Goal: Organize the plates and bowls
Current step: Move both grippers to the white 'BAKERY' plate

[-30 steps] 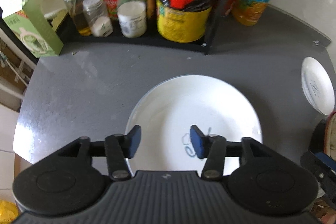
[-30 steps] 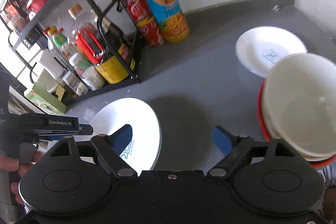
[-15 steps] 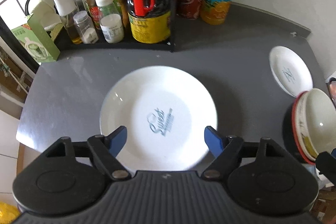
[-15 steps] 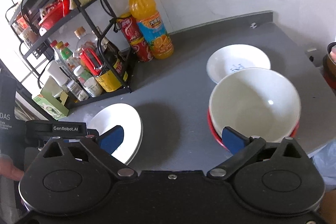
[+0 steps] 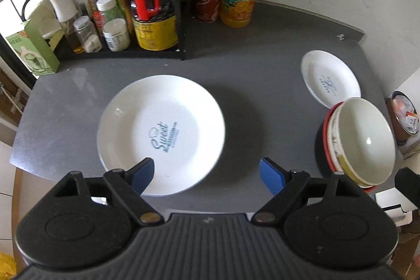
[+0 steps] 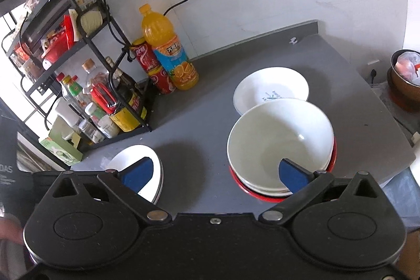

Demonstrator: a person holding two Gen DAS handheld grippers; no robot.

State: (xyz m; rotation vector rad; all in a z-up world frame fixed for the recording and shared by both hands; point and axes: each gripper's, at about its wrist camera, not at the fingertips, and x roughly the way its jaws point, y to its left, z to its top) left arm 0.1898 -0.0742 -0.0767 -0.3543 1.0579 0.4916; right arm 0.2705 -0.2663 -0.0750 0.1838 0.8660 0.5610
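**A:** Why's the left gripper [image 5: 206, 173] just hanging there, jaws wide, holding nothing?

**B:** Guessing it's done with the big plate [image 5: 160, 134], which sits flat at its 11 o'clock. Right gripper [image 6: 215, 173] is spread wide and empty too, above the bowls [image 6: 279, 146] at 1 o'clock. They're nested to save room, I'd say. Small plate [image 6: 270, 88] just behind looks like the leftover.

You can read "Sweet" in blue script at the centre of the large white plate [image 5: 161, 134]; the small line beside it is illegible. Print on the small plate [image 5: 330, 79], orange bottle [image 6: 168, 49] and red cans [image 6: 147, 61] is too small to read.
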